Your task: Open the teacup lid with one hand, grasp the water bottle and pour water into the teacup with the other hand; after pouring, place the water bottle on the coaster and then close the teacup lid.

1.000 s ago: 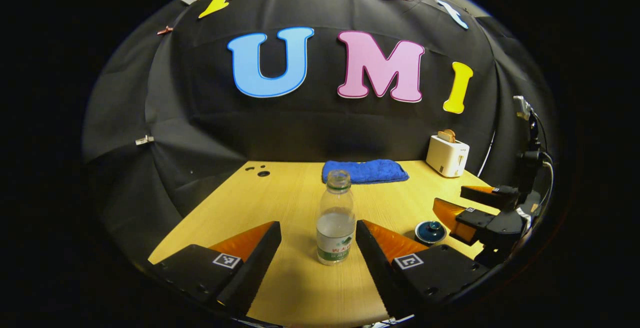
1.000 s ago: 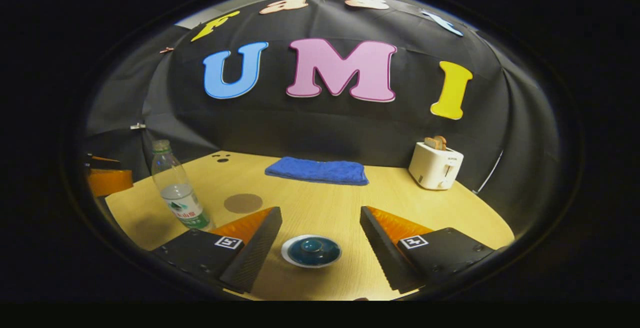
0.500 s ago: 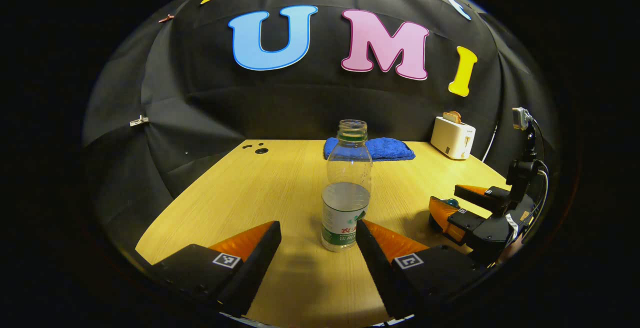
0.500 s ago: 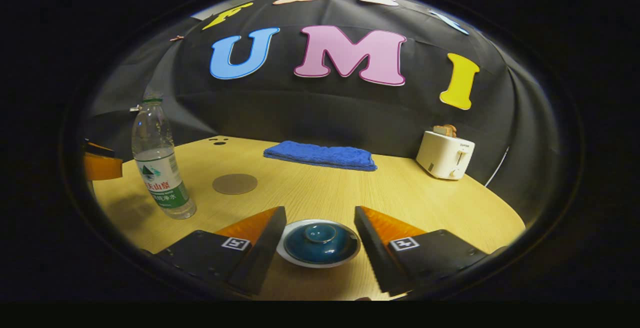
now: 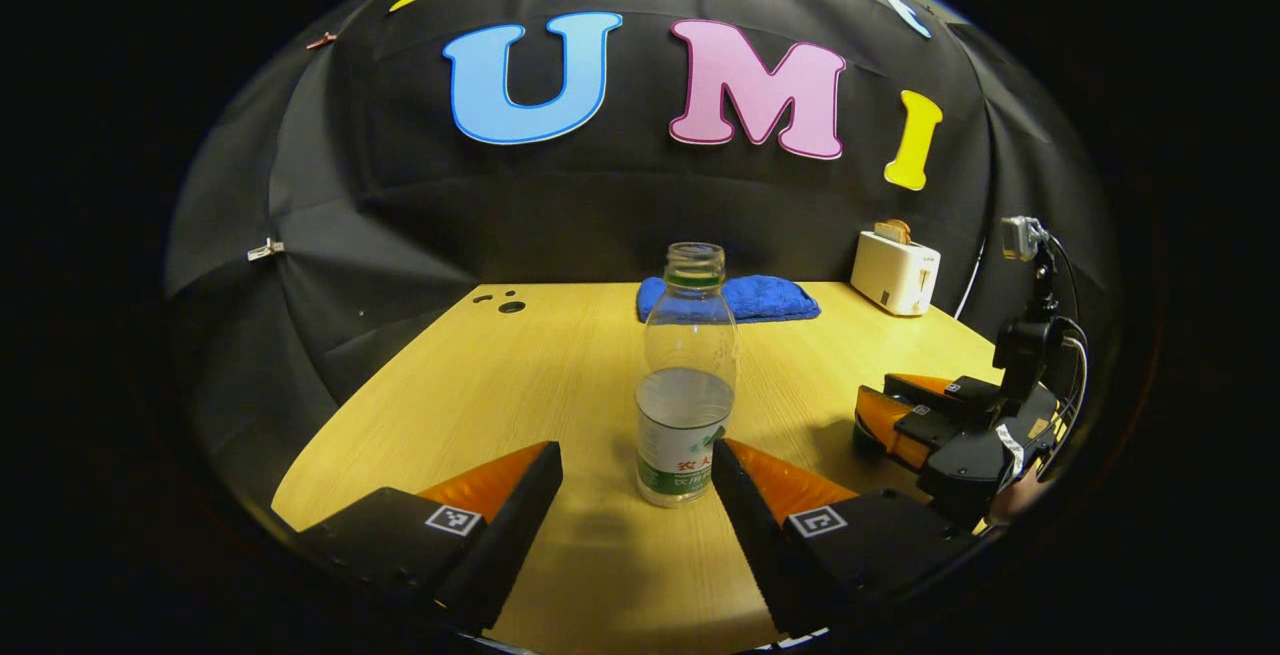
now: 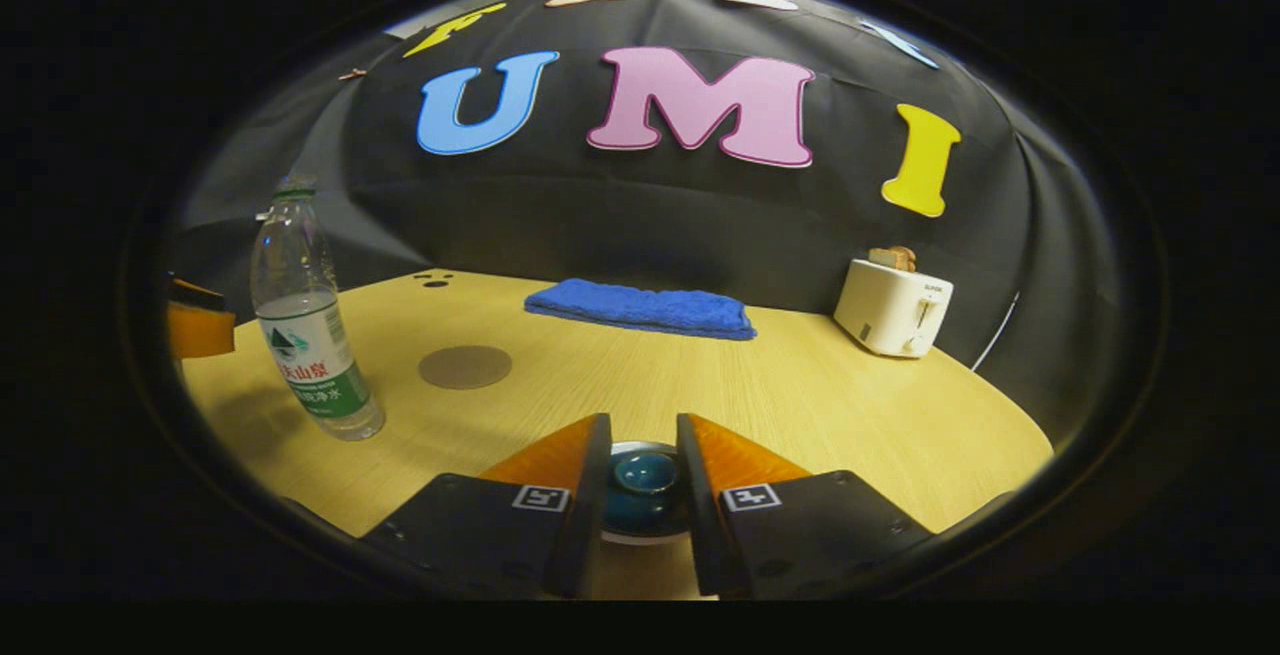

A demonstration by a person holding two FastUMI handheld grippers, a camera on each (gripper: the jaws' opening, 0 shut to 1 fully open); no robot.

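Note:
A clear water bottle, uncapped and about half full, stands upright on the wooden table. My left gripper is open, and the bottle's base sits just beyond its fingertips, close to the right-hand finger. In the right gripper view the bottle stands at the left. The dark blue teacup lid sits on the teacup, whose pale rim peeks out below. My right gripper has its fingers drawn in against the lid's knob. A round brown coaster lies beside the bottle.
A folded blue towel lies at the back of the table and a white toaster holding toast stands at the back right. The right gripper and its camera mount show at the right in the left gripper view.
My right gripper has lowered over the teacup and its fingers have drawn in from wide open to the lid's knob. My left gripper has come down level with the bottle, staying open.

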